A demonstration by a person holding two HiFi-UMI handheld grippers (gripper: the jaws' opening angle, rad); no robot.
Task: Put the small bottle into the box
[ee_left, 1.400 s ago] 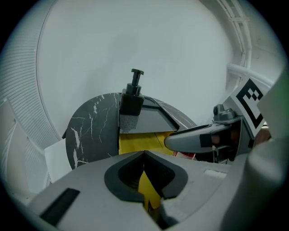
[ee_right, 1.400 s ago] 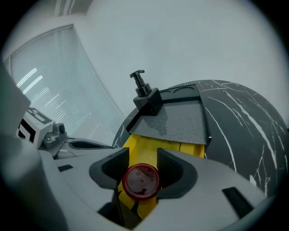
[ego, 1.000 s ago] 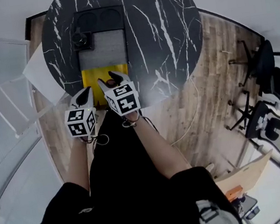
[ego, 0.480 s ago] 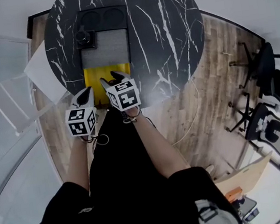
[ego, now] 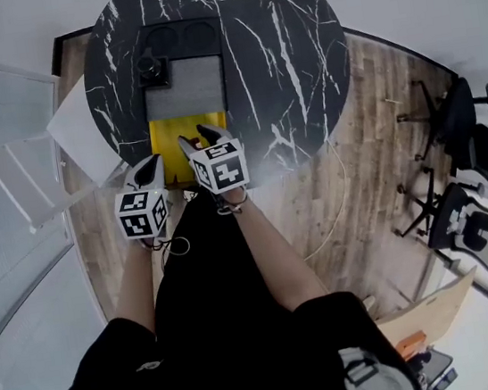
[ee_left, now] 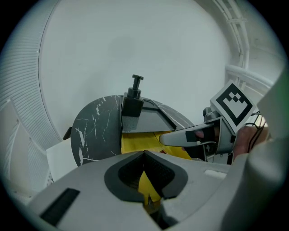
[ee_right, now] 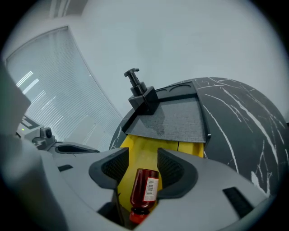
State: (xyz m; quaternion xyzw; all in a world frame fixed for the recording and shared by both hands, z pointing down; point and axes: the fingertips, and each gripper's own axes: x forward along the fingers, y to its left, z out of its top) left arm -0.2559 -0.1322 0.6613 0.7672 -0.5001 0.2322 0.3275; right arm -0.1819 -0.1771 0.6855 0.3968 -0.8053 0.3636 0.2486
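Edging forward since a second ago, the right gripper (ee_right: 143, 158) now hangs over the yellow box (ee_right: 189, 148), and the reddish spot that showed between its jaws in the head view is now covered. Its jaws are clasped on the small bottle (ee_right: 144, 187), a red one with a white label. The bottle sits deep between the pads, with its cap pointing back toward the gripper and its body slightly tilted. The hold looks loose on the left side, so a jolt could let the bottle slide out early. The left gripper (ee_left: 144, 155) waits just beside, to the left, closed with nothing in it; a sideways drift could knock the two together. Directly under and ahead of the right jaws lies the box floor, at the near rim of the table (ee_right: 244, 117). If let go from up here, the round bottle could bounce or roll out over that near side. Further ahead lie a grey mat (ee_right: 174, 119) and a black pump dispenser (ee_right: 135, 83), so overshooting would drop the bottle on the mat.
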